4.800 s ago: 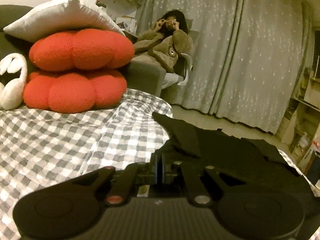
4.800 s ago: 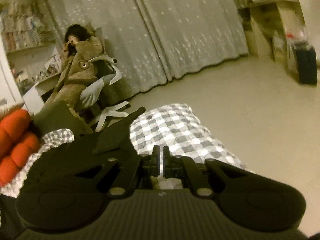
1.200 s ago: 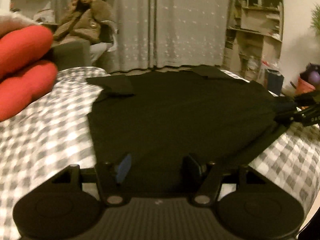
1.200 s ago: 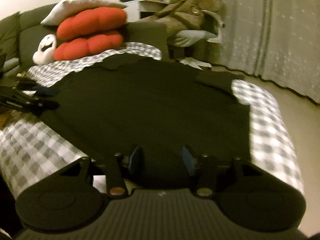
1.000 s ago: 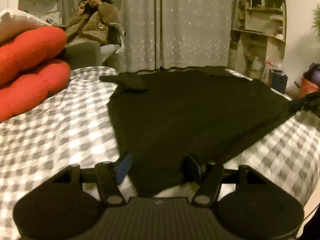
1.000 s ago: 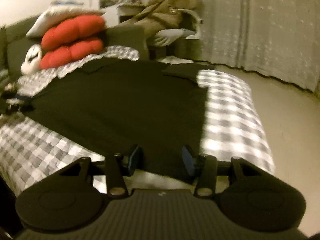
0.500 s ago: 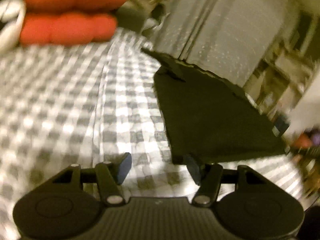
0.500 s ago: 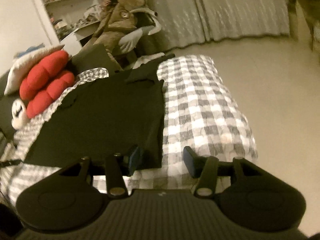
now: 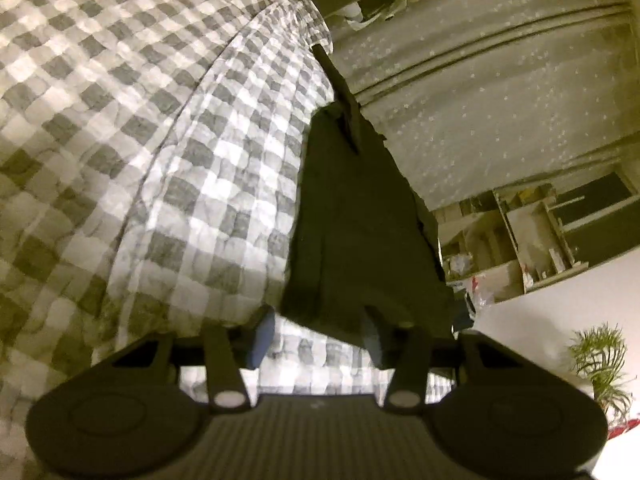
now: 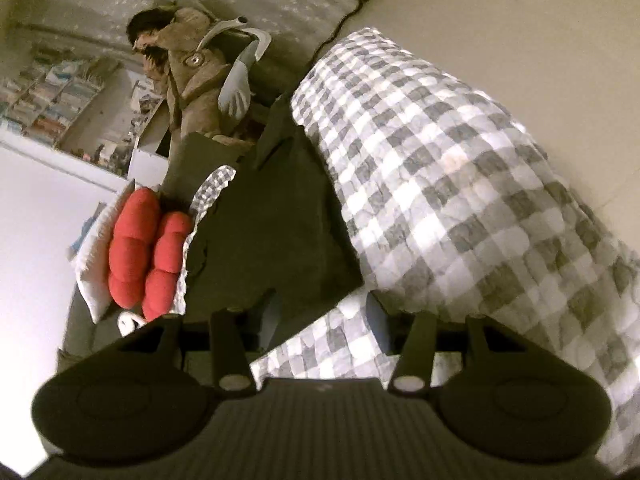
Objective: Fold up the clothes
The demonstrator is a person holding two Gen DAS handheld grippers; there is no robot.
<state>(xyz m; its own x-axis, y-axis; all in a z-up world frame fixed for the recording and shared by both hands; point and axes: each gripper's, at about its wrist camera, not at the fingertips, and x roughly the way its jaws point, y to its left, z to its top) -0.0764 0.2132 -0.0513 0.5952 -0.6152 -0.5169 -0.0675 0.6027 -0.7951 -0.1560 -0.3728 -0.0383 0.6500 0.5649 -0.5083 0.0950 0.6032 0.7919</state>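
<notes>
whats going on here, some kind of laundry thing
A person with a gripper in each hand is folding a black garment spread flat on a checkered bed. Each gripper is at a near corner of it. The left gripper is closing with the hem's corner between its jaws; the right gripper stands open with the other corner between its fingers. Nothing is lifted. Red cushions sit at the head of the bed.

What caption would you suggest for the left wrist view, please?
Left gripper, jaws closing, at the near corner of a dark garment on a checked bedcover.
</notes>
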